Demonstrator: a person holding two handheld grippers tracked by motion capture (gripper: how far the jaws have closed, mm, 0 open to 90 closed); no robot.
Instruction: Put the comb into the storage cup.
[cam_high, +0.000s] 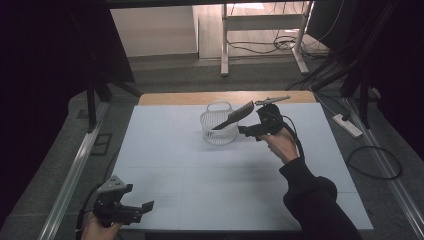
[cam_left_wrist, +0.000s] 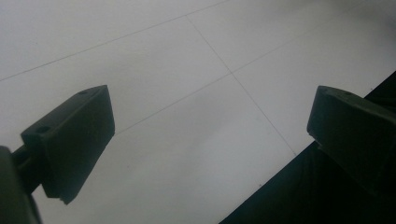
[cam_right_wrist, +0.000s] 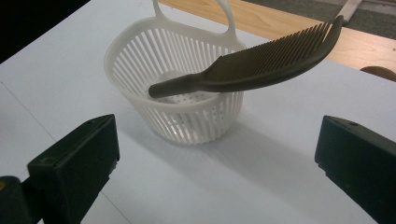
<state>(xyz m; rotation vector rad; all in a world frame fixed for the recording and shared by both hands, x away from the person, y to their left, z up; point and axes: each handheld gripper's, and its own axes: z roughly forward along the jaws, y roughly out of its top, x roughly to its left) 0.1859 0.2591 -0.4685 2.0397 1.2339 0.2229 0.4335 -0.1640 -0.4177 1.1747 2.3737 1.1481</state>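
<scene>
Comb (cam_right_wrist: 261, 63) rests tilted in the white basket (cam_right_wrist: 140, 60), handle end inside, toothed end jutting over the rim. Basket stands toward the far side of the counter (cam_high: 200, 175). Right gripper (cam_high: 250, 131) sits just beside the basket, jaws open and empty. Left gripper (cam_high: 142, 210) is at the near counter edge, jaws open, holding nothing.

No text, label, brand, number or sign can be read on anything here.

open mat around basket (cam_high: 219, 131), comb (cam_high: 235, 116) perhaps overhanging
</scene>
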